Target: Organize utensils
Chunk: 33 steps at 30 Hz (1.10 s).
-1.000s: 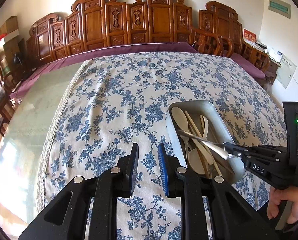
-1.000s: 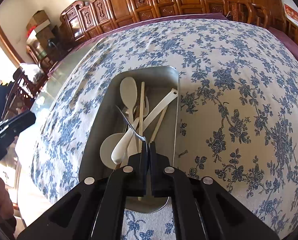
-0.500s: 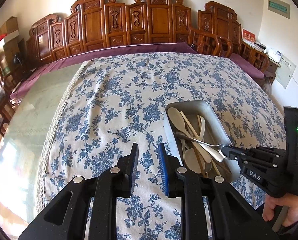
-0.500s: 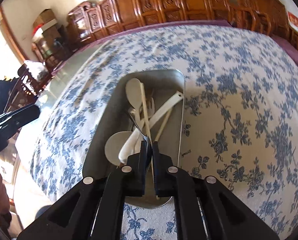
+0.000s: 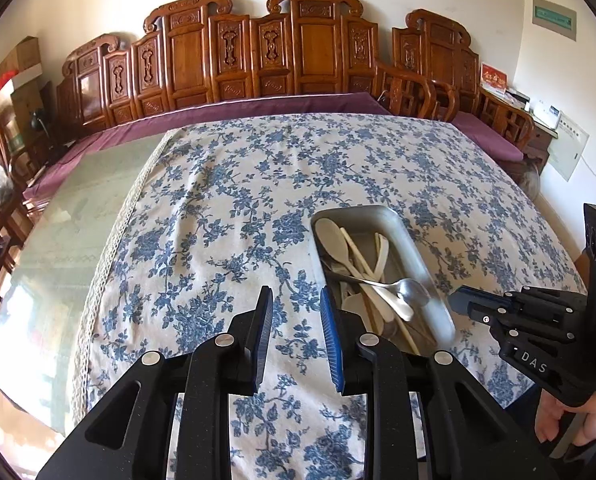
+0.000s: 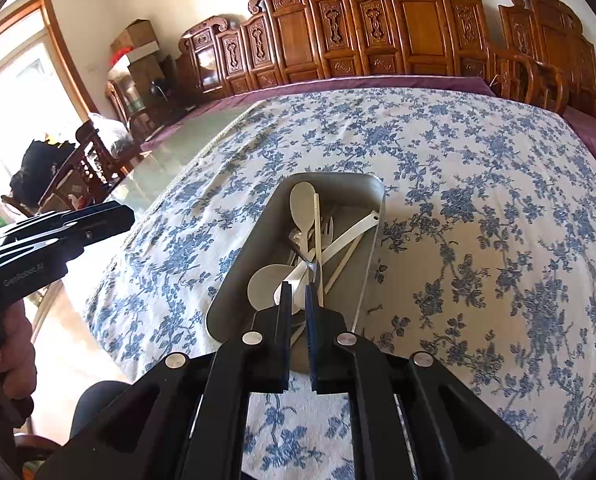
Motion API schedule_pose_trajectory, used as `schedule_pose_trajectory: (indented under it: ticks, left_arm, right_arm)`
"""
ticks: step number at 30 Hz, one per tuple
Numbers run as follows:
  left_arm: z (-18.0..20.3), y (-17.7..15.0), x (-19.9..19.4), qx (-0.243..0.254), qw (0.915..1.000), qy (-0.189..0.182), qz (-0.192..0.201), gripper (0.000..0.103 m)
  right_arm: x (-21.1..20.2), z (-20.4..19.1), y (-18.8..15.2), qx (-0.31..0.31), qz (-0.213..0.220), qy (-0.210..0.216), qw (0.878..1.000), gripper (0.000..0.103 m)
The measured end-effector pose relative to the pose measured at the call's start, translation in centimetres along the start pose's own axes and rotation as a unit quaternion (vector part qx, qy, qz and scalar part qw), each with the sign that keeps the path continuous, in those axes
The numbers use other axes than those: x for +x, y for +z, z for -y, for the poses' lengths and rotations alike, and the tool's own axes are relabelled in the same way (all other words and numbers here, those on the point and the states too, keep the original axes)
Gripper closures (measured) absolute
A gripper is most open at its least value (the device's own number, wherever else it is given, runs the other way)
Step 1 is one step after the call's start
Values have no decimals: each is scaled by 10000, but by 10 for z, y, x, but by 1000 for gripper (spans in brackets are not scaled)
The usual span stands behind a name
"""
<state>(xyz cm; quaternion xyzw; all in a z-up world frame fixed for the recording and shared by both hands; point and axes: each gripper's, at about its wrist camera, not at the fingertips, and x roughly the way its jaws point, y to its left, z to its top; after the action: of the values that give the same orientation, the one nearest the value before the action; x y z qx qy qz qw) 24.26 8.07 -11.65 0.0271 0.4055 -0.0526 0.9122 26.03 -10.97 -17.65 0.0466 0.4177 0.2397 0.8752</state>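
A metal tray point(image 5: 415, 242) point(image 6: 246, 256) lies on the flowered tablecloth and holds several white spoons point(image 5: 331, 236) point(image 6: 302, 204), pale chopsticks point(image 6: 317, 236) and a white fork. A metal spoon point(image 5: 411, 292) rests across them with its bowl by the tray's right wall. My right gripper point(image 6: 296, 294) point(image 5: 454, 304) hovers just off the tray's near end. It is open by a narrow gap with nothing between its pads. My left gripper point(image 5: 296, 316) point(image 6: 126, 216) hangs over the cloth left of the tray. Its jaws are opening and empty.
The blue-flowered tablecloth point(image 5: 234, 200) covers most of the table, and bare glass point(image 5: 82, 216) shows at its left. Carved wooden benches point(image 5: 309, 52) with purple cushions line the far side. A person's hand point(image 5: 577, 420) grips the right tool's handle.
The right gripper let go of the metal spoon, which now lies in the tray, and drew back and up. The left gripper pulled back a little and its gap widened.
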Motion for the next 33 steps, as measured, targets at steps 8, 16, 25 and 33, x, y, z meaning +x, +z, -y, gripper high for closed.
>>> schedule_pose_trajectory:
  ticks: [8,16,25,33]
  left_arm:
    - [20,-9,-18,-122,9997,-161,150,59]
    - [49,-17,-43,-143,9986,-219,461,16]
    - [86,-29,-79,-31,9975,-130,695,8]
    - [98,-24,-122,-151,9939,-65,1089,8]
  right_arm:
    - [-51,17,-11,-230,323,-304,9988,93]
    - [-104,22,-24,-291,724,-625,9950,52]
    - [-158,16,-34,-335,1262,-1094,9854,5]
    - [-205,12,-35,-249,1721,-1352,9754,3]
